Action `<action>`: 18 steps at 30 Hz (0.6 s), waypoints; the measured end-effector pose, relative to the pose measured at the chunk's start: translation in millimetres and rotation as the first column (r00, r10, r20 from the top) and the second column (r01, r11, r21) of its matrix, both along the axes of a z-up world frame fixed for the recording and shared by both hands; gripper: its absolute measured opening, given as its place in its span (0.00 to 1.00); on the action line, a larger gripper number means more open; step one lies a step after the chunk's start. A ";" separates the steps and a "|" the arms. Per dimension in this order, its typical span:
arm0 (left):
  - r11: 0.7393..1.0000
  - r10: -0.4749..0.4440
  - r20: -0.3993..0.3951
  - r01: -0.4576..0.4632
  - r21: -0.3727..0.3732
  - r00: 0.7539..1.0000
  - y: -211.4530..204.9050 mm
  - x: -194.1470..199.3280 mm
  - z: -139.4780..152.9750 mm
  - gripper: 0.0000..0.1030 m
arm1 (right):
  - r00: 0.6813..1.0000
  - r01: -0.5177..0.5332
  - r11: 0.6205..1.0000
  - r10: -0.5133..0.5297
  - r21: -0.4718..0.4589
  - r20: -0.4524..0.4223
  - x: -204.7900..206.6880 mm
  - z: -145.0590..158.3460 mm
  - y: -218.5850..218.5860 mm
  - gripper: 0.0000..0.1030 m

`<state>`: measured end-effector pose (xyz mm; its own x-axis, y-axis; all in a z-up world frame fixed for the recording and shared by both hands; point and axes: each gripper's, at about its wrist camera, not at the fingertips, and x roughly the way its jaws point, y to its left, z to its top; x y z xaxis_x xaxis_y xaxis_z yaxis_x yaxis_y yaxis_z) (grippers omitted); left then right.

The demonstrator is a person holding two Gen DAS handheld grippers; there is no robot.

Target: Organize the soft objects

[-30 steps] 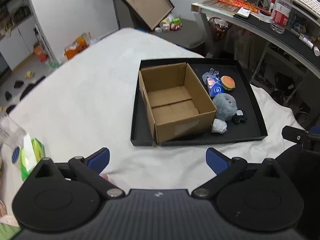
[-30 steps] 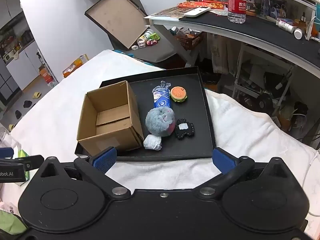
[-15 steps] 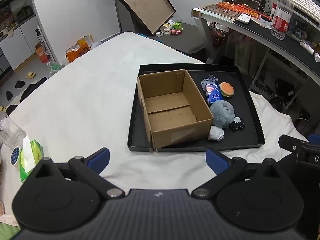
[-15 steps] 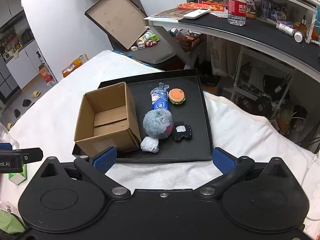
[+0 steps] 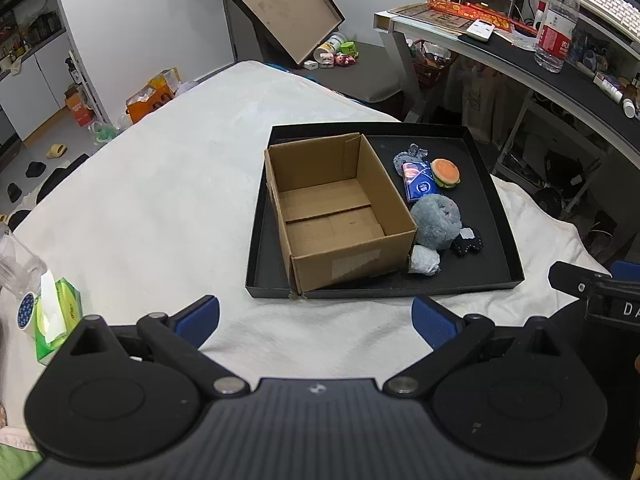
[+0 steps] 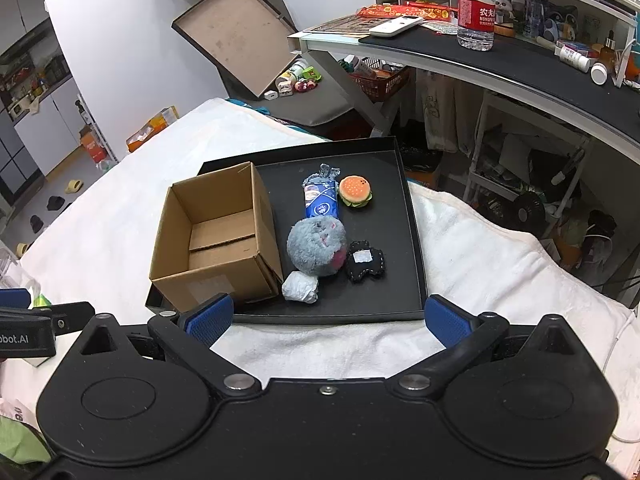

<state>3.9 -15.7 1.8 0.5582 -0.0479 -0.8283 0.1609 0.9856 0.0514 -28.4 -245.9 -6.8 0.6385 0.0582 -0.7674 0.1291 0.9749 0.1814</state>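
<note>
- Your left gripper (image 5: pixel 316 316) and right gripper (image 6: pixel 326 320) both gape wide, holding nothing; it looks like the approach step
- Ahead of your right fingers: grey plush ball (image 6: pixel 317 245) and white wad (image 6: pixel 300 287), beside the empty cardboard box (image 6: pixel 216 240) on the black tray (image 6: pixel 412 240)
- Next, I'd judge: straddle the wad, pinch gently, lift leftward into the box

Left tongs (image 5: pixel 315 318): matte black plastic body, ribbed dark-grey centre panel, two round disc housings, angled black link arms on silver pivot pins, blue ribbed pads (image 5: pixel 200 315) on the fingers. Right tongs (image 6: pixel 327 318): same black build, smooth centre panel with one small screw, silver pivots, blue pads (image 6: pixel 447 322). White lettering shows on each unit's side, only partly readable.
</note>
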 end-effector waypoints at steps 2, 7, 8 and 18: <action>1.000 -0.001 -0.001 0.001 0.003 1.000 -0.5 -0.9 -0.5 0.99 | 1.000 -0.001 1.000 0.001 0.001 0.000 0.0 0.1 0.1 1.00; 1.000 -0.004 0.006 0.004 0.001 1.000 -1.0 -3.4 0.7 0.99 | 1.000 -0.007 1.000 0.007 -0.007 0.006 -0.6 0.3 0.6 1.00; 1.000 -0.003 0.007 0.003 0.000 1.000 -0.7 -3.8 0.9 0.99 | 1.000 -0.005 1.000 0.006 -0.010 0.002 -0.5 -0.5 0.5 1.00; 1.000 -0.003 0.000 0.003 -0.009 1.000 1.4 -5.1 0.9 0.99 | 1.000 -0.013 1.000 0.013 -0.008 -0.014 -1.8 -1.4 4.0 1.00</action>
<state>-1.2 -14.3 2.7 0.5578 -0.0572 -0.8280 0.1643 0.9855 0.0427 -30.1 -242.0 -8.2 0.6268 0.0606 -0.7768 0.1185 0.9780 0.1719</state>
